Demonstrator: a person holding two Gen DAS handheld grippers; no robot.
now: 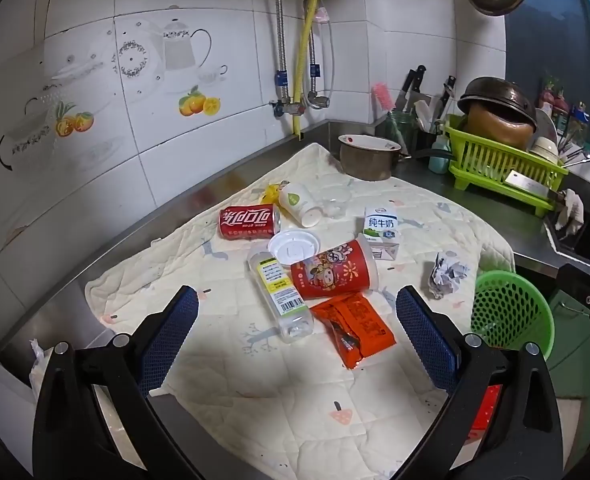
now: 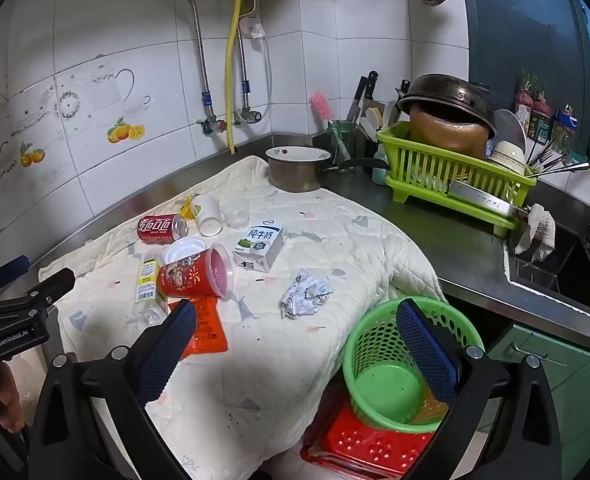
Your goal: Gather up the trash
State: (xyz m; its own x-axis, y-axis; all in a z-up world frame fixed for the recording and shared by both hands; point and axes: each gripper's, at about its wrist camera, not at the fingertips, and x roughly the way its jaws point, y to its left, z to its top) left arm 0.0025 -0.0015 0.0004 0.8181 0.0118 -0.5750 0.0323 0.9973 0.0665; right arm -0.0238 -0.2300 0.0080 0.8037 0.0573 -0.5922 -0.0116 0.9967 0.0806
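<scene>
While both claws hover spread wide and gripping nothing, the left claw (image 1: 297, 304) hangs above a red cup (image 1: 333, 270), clear bottle (image 1: 281, 294) and orange wrapper (image 1: 353, 326) mid-table on a quilted cloth (image 1: 295, 392). Beside the right claw (image 2: 295, 318), crumpled paper (image 2: 305, 294) lies near the table's edge by a green basket (image 2: 379, 344).

On the quilted cloth (image 1: 255, 380) lie one red can (image 1: 248, 221), one milk carton (image 1: 381, 227), one clear bottle (image 1: 279, 294), one red cup (image 1: 333, 270), one white cup (image 1: 299, 204), one white lid (image 1: 293, 245), one orange wrapper (image 1: 353, 326), one paper ball (image 1: 447, 274). One green basket (image 1: 511, 312) stands beside.
</scene>
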